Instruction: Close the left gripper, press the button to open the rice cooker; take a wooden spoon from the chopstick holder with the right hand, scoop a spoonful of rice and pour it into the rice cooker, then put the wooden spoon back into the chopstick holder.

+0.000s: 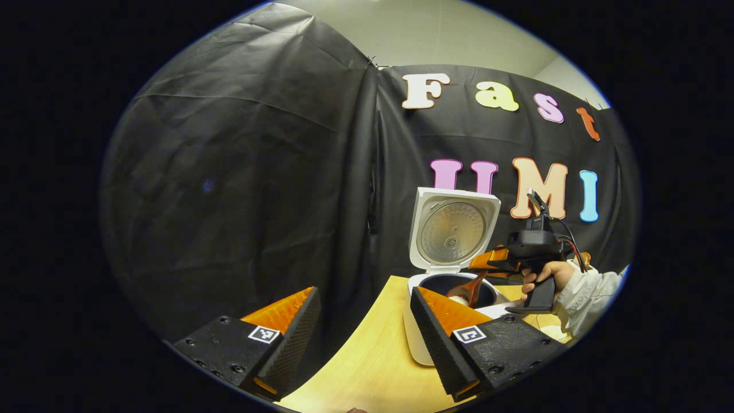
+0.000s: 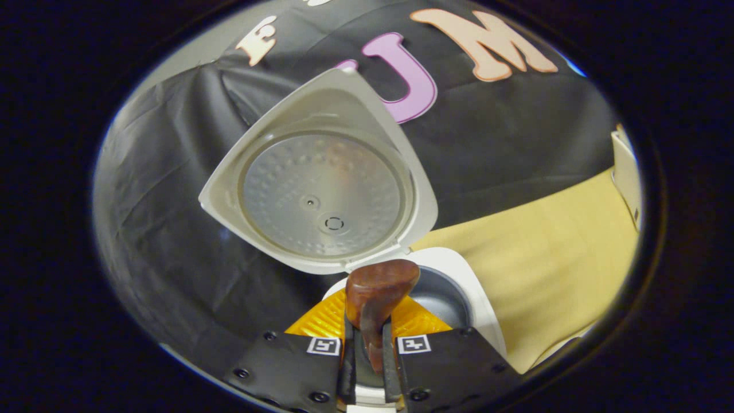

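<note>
Spoon over the open rice cooker, left gripper idle.

Left gripper view: left gripper [image 1: 364,321] sits with fingers spread wide, nothing between them, low over the wooden table [image 1: 367,367]. Rice cooker [image 1: 427,338] stands on the table near its back edge, lid [image 1: 453,229] swung up. Right gripper [image 1: 487,263], held by a hand [image 1: 545,275], is at the pot, with the wooden spoon [image 1: 467,289] tilted into the opening; pale rice shows at the bowl.

Right gripper view: right gripper [image 2: 370,344] is clamped on the spoon handle, both fingers pressing on it, bowl [image 2: 381,284] turned back-side toward the camera above the inner pot [image 2: 441,292]. Lid's inner plate [image 2: 321,192] faces the camera.
</note>
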`<act>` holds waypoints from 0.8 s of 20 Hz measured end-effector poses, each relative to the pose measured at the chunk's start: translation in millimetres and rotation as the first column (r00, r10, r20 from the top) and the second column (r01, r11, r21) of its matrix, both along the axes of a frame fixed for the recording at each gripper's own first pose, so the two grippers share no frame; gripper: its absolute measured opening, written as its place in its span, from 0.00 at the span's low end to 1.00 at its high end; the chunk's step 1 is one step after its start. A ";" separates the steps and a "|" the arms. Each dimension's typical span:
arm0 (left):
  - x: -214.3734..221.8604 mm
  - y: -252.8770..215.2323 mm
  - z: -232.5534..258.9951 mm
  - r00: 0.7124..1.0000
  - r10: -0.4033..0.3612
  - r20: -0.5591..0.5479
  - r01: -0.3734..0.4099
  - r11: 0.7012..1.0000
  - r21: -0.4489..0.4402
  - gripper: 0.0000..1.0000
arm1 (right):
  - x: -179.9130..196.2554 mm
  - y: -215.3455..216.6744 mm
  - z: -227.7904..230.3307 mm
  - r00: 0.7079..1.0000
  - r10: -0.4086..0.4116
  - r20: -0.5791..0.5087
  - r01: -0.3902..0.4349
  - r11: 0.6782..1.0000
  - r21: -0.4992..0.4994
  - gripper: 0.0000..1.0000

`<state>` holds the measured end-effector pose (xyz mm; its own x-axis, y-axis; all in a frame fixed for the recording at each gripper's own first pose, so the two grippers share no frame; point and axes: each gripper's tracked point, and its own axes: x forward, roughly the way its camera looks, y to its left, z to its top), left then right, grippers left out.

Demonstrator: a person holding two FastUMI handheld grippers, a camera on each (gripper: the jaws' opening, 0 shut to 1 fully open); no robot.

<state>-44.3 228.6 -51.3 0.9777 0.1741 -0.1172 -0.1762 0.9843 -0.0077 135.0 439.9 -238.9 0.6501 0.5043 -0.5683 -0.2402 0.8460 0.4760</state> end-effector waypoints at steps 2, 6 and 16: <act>0.2 0.7 -2.0 1.000 0.000 -0.002 0.000 1.000 -0.006 0.93 | -2.3 4.1 2.9 0.997 0.049 0.057 -0.045 0.996 -0.072 0.22; -1.1 1.3 -1.6 1.000 0.005 0.003 -0.005 1.000 -0.011 0.93 | -5.0 9.4 12.0 0.977 0.139 0.164 -0.106 0.974 -0.198 0.19; -7.5 -0.8 1.7 1.000 0.016 0.019 -0.015 1.000 -0.026 0.93 | -13.4 25.0 62.9 0.798 0.404 0.448 -0.134 0.842 -0.522 0.22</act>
<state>-51.8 227.7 -49.6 0.9770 0.1866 -0.1031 -0.1912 0.9809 -0.0367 121.5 464.9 -176.0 0.7851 0.4852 -0.3850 -0.5850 0.7850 -0.2037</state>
